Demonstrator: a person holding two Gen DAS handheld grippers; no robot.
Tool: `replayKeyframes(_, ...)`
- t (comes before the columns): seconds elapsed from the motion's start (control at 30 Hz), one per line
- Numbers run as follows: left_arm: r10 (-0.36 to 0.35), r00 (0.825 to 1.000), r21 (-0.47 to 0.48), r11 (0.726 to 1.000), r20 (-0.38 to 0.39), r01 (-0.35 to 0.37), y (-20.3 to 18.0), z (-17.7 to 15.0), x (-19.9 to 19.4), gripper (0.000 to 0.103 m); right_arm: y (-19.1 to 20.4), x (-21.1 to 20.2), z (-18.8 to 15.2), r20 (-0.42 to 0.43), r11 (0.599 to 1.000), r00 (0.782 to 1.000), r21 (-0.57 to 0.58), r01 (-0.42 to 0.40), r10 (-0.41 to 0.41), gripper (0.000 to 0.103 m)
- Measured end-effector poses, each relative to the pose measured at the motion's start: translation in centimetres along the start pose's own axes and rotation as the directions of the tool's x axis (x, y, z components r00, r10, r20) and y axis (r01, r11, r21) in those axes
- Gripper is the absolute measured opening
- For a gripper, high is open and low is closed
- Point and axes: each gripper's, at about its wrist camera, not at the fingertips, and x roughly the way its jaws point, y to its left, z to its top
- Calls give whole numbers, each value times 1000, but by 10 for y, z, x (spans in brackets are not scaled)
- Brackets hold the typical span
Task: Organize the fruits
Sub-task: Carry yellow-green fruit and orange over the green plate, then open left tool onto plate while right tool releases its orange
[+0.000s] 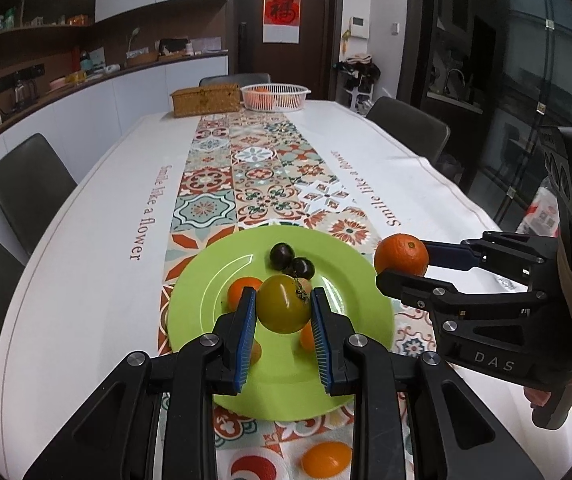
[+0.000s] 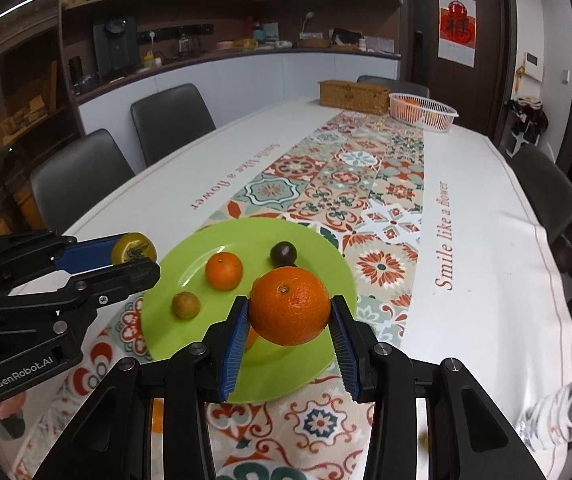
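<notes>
A green plate (image 1: 206, 296) (image 2: 190, 260) lies on the patterned table runner. My left gripper (image 1: 284, 306) is shut on a yellow-green tomato (image 1: 284, 304) and holds it above the plate; it shows at the left of the right wrist view (image 2: 132, 250). My right gripper (image 2: 287, 310) is shut on a large orange (image 2: 289, 306), held over the plate's right edge (image 1: 401, 255). On the plate lie two dark plums (image 1: 289, 260), a small orange (image 2: 224, 270) and a small brownish-green fruit (image 2: 185, 305). A small orange fruit (image 1: 325, 458) lies on the runner in front of the plate.
A white basket (image 1: 276, 98) (image 2: 423, 112) holding oranges and a wicker box (image 1: 206, 100) (image 2: 353, 96) stand at the table's far end. Dark chairs (image 1: 26, 188) line both long sides. A clear plastic bottle (image 2: 561, 404) lies at the near right.
</notes>
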Motion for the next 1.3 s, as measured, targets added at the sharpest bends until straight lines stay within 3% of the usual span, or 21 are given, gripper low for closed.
replayKeyframes(0.57, -16, 997, -2, 1000, -74, 16, 11, -5, 46, 27, -5, 54, 1, -75, 1000, 997, 7, -19, 20, 41)
replayKeyframes(0.7, 0, 998, -6, 1000, -70, 0, 13, -4, 45, 32, -4, 58, 2, -81, 1000, 997, 5, -17, 18, 42)
replayKeyframes(0.8, 9, 998, -17, 1000, -64, -10, 16, -4, 41, 39, -4, 56, 2, -75, 1000, 997, 7, -7, 8, 45)
replayKeyframes(1.1, 90, 996, -40, 995, -26, -91, 13, -2, 7, 41, -3, 31, 3, -46, 1000, 999, 27, 9, -8, 46)
replayKeyframes(1.3, 89, 996, -64, 994, -9, -89, 6, 1, -21, 43, 1, 3, 2, -11, 999, 1000, 33, 8, -7, 46)
